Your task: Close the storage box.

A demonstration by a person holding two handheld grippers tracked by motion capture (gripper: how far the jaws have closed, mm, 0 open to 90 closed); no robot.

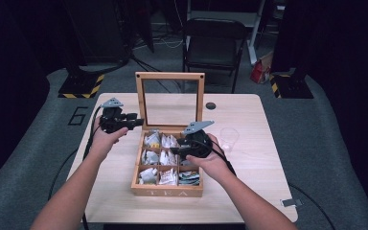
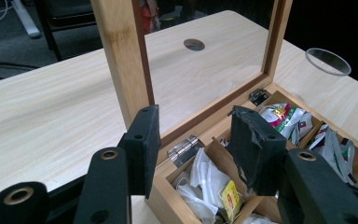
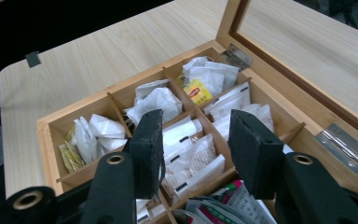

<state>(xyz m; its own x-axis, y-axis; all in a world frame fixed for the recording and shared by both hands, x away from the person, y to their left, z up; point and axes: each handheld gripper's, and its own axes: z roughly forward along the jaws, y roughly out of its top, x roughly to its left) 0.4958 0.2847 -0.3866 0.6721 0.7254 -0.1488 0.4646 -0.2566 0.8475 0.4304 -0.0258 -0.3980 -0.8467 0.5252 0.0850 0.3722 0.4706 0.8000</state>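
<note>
Tea box [image 1: 166,191] sits open on the table [image 1: 249,191]; left tool [image 2: 193,140] gapes beside its lid [image 2: 121,51], right tool [image 3: 196,140] apparently empty, parted over the sachets [image 3: 186,154].

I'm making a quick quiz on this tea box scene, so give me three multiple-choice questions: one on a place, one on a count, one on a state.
1. Where is the clear plastic cup?
A. right of the tea box
B. inside it
C. on the chair

2. How many compartments does the tea box have?
A. four
B. nine
C. twelve

3. How is the glass lid?
A. shut
B. taken off
C. raised upright

Answers: 1 A, the cup stands on the table beside the box's right side. 2 B, three rows of three. 3 C, the lid stands open on its hinges.
</note>
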